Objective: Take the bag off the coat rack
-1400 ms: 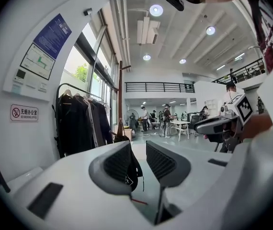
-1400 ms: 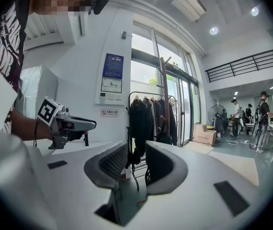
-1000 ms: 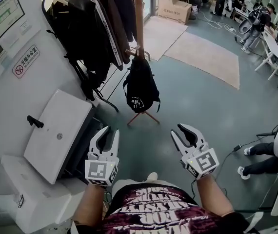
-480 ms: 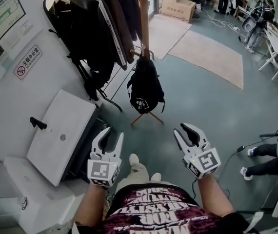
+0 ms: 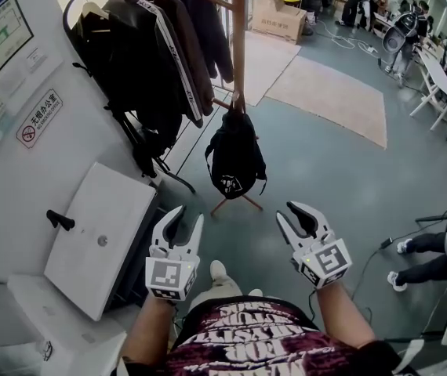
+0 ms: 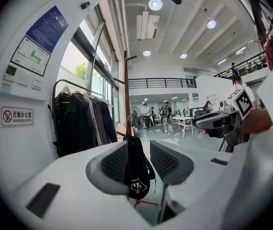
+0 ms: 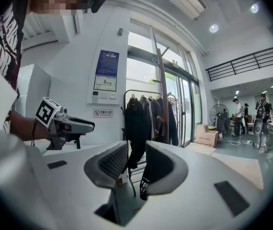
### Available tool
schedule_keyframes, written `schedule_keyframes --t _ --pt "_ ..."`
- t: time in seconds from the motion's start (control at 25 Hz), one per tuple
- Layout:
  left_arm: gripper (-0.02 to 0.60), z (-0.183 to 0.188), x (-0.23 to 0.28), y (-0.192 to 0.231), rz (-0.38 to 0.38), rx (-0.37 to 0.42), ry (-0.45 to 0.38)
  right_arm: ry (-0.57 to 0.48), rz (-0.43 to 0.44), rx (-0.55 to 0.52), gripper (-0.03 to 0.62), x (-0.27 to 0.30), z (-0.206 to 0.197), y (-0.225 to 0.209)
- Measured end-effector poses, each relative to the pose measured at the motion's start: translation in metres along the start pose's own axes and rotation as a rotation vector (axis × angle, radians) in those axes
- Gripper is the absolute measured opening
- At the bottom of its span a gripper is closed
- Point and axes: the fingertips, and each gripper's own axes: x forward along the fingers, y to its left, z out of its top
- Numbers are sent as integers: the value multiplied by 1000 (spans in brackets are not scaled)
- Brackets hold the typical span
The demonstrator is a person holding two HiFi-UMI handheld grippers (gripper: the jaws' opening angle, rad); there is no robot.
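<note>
A black backpack [image 5: 235,157] hangs low on a wooden coat rack [image 5: 239,37], well ahead of me. My left gripper [image 5: 184,224] is held near my body, its jaws spread with nothing between them. My right gripper [image 5: 295,216] is also open and empty, level with the left. In the left gripper view the backpack [image 6: 136,171] shows far off through the gap of the left gripper [image 6: 143,163], beside the rack pole [image 6: 126,95]. In the right gripper view a strip of the backpack [image 7: 143,185] shows between the jaws of the right gripper [image 7: 136,164].
Dark jackets [image 5: 157,53] hang on a metal rail left of the rack. A white cabinet [image 5: 102,233] stands at my left against the wall. Beige mats [image 5: 341,96] and a cardboard box [image 5: 277,14] lie farther off. People stand among desks at the back right.
I have stepped a little closer to the rack, and the backpack sits slightly nearer. The left gripper's jaws have spread wider. Both grippers stay low near my body.
</note>
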Motion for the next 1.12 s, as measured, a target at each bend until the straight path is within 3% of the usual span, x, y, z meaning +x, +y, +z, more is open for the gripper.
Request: schedule_keyframes --t 0.48,1.12 --pt "146 2 37 48 -18 -16 3 19 -1 -7 118 60 8 -3" --pt "146 -2 88 75 -128 3 14 51 -64 -12 114 109 9 -18"
